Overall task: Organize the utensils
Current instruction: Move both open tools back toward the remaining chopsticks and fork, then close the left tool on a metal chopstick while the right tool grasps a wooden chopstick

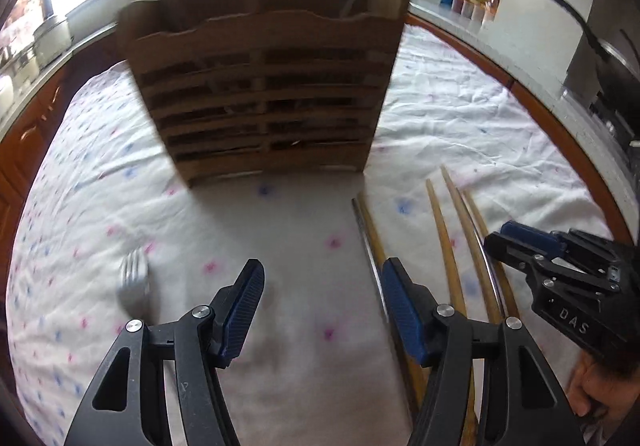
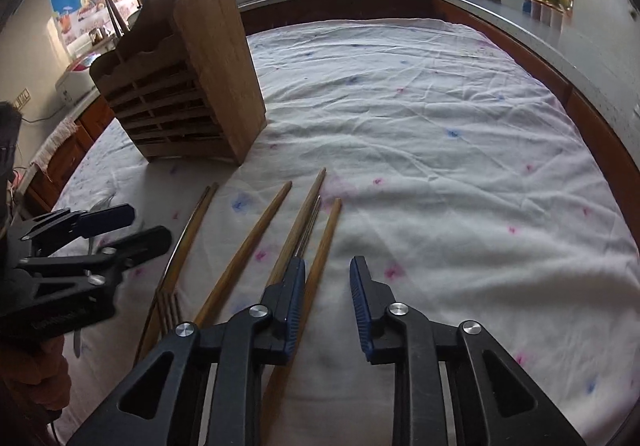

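The right gripper [image 2: 326,310], part open around the outermost chopstick [image 2: 320,270] near the table's front edge, should close squarely; the left gripper [image 1: 320,310] hangs open, empty.

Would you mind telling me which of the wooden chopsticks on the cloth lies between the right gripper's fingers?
The rightmost chopstick: it runs between the right gripper fingers, beside the left one. The other three lie further left, outside them.

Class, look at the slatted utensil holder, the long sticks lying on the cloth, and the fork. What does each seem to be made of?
Utensil holder: probably bamboo or wood, matte brown with visible grain. Sticks: likely bamboo or wood too, golden-brown and smooth. Fork: apparently metal, silvery and reflective, though blurred.
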`<state>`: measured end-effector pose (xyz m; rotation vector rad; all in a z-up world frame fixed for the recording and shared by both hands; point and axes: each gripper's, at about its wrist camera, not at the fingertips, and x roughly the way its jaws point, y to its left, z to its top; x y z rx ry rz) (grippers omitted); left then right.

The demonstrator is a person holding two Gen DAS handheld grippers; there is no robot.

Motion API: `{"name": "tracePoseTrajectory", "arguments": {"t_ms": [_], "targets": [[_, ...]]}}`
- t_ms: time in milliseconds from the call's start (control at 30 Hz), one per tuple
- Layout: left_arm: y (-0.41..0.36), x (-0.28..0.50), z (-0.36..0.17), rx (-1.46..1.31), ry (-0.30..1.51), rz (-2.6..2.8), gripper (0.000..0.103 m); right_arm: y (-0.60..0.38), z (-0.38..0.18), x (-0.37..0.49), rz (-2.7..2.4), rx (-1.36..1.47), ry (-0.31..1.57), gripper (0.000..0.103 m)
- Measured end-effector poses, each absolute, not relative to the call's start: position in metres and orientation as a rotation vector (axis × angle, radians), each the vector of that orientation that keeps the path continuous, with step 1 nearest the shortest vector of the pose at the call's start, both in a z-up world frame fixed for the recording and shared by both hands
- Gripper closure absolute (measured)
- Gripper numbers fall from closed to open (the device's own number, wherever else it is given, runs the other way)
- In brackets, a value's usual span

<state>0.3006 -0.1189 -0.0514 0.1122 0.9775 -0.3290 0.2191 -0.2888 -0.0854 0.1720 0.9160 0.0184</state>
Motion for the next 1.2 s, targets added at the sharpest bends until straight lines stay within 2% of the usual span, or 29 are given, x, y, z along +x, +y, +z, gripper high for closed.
{"name": "tracePoseTrajectory", "arguments": {"t_ms": [300, 767, 867, 967, 1000, 1033, 1100, 1200], "targets": [[-0.122, 0.318, -0.066, 0.163, 1.003, -0.298, 0.04, -0.3, -0.085, 0.214, 0.015, 0.17, 0.928, 0.085], [-0.123, 0.336, -0.068, 0.17, 1.022, -0.285, 0.044, -0.298, -0.087, 0.227, 0.006, 0.175, 0.923, 0.084], [-0.123, 0.334, -0.068, 0.172, 1.015, -0.297, 0.049, -0.297, -0.088, 0.224, 0.001, 0.177, 0.908, 0.084], [-0.13, 0.33, -0.066, 0.188, 1.009, -0.32, 0.068, -0.293, -0.089, 0.227, 0.002, 0.172, 0.898, 0.083], [-0.135, 0.329, -0.066, 0.2, 1.006, -0.333, 0.078, -0.292, -0.089, 0.228, 0.003, 0.168, 0.896, 0.084], [-0.137, 0.328, -0.066, 0.209, 1.003, -0.34, 0.086, -0.293, -0.089, 0.229, -0.003, 0.167, 0.896, 0.092], [-0.141, 0.327, -0.066, 0.228, 0.996, -0.363, 0.094, -0.298, -0.089, 0.229, 0.007, 0.199, 0.896, 0.094], [-0.136, 0.327, -0.066, 0.192, 1.004, -0.384, 0.098, -0.303, -0.087, 0.225, 0.024, 0.244, 0.896, 0.097]]}}
